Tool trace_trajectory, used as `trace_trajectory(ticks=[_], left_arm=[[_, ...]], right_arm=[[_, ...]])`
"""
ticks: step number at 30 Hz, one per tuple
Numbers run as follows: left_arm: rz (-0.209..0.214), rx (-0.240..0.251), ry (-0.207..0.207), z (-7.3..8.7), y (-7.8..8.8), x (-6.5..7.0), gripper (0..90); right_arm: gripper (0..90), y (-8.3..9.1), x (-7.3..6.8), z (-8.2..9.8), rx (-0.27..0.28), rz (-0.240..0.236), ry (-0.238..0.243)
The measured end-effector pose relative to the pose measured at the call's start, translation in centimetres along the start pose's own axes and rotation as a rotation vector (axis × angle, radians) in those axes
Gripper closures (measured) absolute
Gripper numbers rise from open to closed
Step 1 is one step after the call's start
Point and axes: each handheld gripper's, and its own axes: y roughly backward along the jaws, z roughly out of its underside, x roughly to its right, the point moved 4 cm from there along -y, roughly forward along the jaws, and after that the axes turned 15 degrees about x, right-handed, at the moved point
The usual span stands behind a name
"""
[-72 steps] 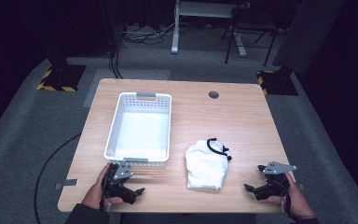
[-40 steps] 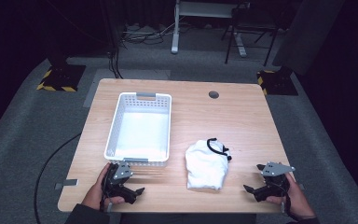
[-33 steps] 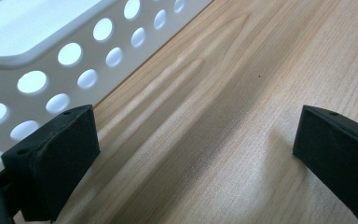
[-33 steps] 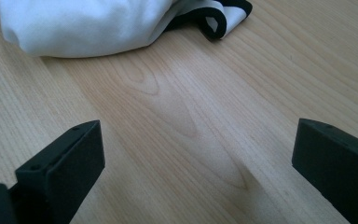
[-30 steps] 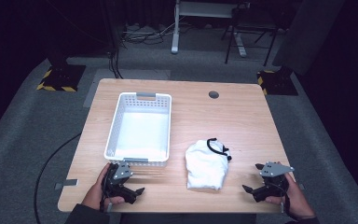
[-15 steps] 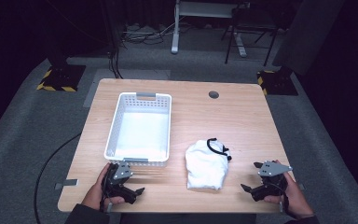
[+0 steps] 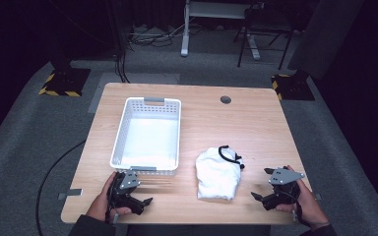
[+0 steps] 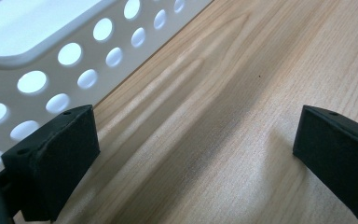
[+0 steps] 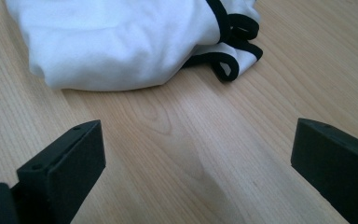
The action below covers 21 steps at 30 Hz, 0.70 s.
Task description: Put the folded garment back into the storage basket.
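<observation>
A folded white garment (image 7: 218, 173) with black trim lies on the wooden table (image 7: 246, 123), right of centre near the front. A white perforated basket (image 7: 148, 135) stands empty at the left. My left gripper (image 7: 145, 203) rests open at the front left, just below the basket's near wall (image 8: 74, 60), with bare wood between its jaws. My right gripper (image 7: 257, 198) is open at the front right, a short way right of the garment (image 9: 121, 42); its jaws point toward the cloth's black-edged loops (image 9: 230, 56) without touching them.
A round cable hole (image 7: 225, 100) sits near the table's far edge. Grey carpet surrounds the table, with a black cable (image 7: 54, 172) on the floor at the left and stand bases with yellow-black tape (image 7: 61, 81) behind.
My right gripper has crept slightly left, toward the garment. The left gripper, basket and garment have stayed put.
</observation>
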Motion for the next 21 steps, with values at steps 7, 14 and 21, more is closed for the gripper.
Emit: trace_trajectory(ticks=[7,14,21], left_arm=[[0.0,0.0,0.0,0.0,0.0,0.0,0.2],[0.0,0.0,0.0,0.0,0.0,0.0,0.2],[0.0,0.0,0.0,0.0,0.0,0.0,0.2]], right_arm=[[3.2,-0.8,-0.4,-0.9,-0.005,-0.023,0.033],[3.6,-1.6,-0.7,-2.0,0.004,-0.051,0.066],[3.7,-2.2,-1.0,-2.5,0.001,-0.062,0.079]])
